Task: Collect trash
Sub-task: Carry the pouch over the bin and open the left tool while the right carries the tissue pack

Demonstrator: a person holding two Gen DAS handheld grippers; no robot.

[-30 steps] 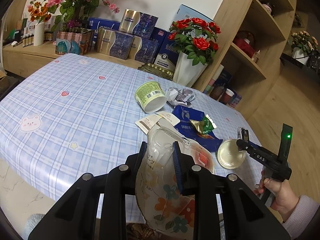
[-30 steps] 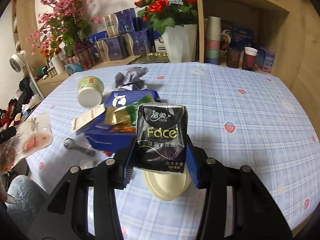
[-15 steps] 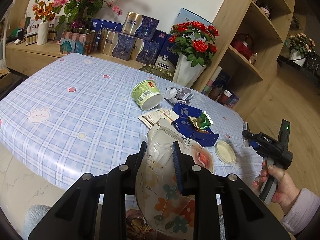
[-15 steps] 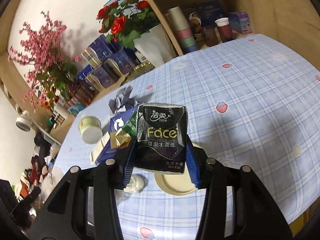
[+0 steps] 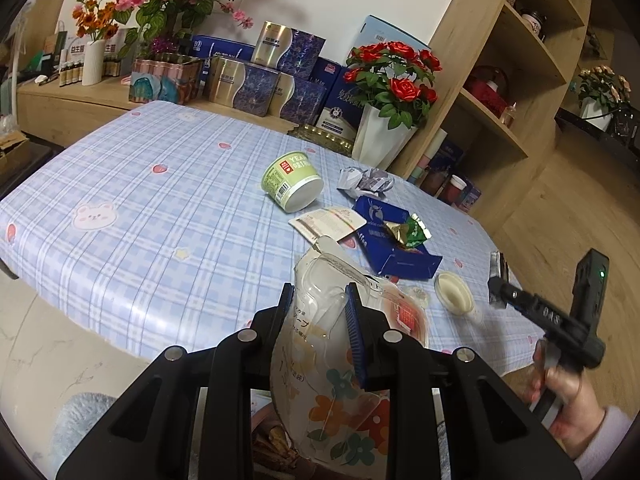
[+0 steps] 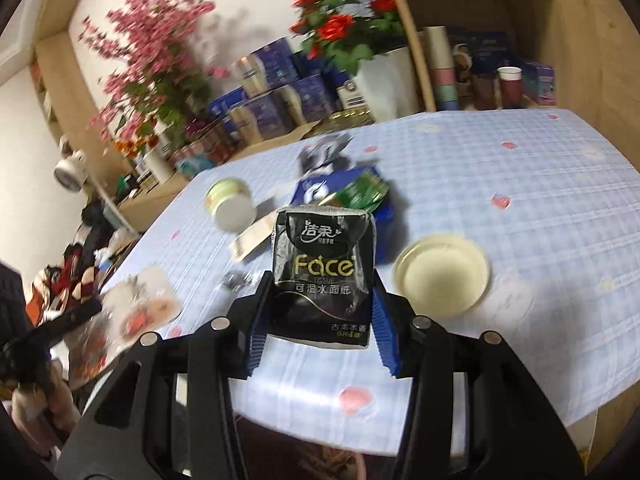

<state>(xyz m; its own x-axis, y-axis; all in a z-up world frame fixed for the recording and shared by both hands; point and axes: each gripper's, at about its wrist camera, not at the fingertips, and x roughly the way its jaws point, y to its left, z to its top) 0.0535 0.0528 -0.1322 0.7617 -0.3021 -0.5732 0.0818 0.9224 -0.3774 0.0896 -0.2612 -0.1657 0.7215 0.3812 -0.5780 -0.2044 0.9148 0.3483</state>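
Here we pinch the black tissue pack (image 6: 324,276) in our right gripper (image 6: 320,312) above the tabletop's (image 6: 500,168) near edge; our left gripper (image 5: 320,316) clamps a floral plastic bag (image 5: 336,368) off that edge.

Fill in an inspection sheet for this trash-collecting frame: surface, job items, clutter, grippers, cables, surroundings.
Surface: table under a blue plaid cloth.
Job items: green cup on its side, crumpled paper, blue box with green wrapper, round lid.
Clutter: nothing seen.
Grippers: left gripper shut on plastic bag; right gripper shut on tissue pack.
Cables: nothing seen.
Surroundings: rose vase, gift boxes, wooden shelves.
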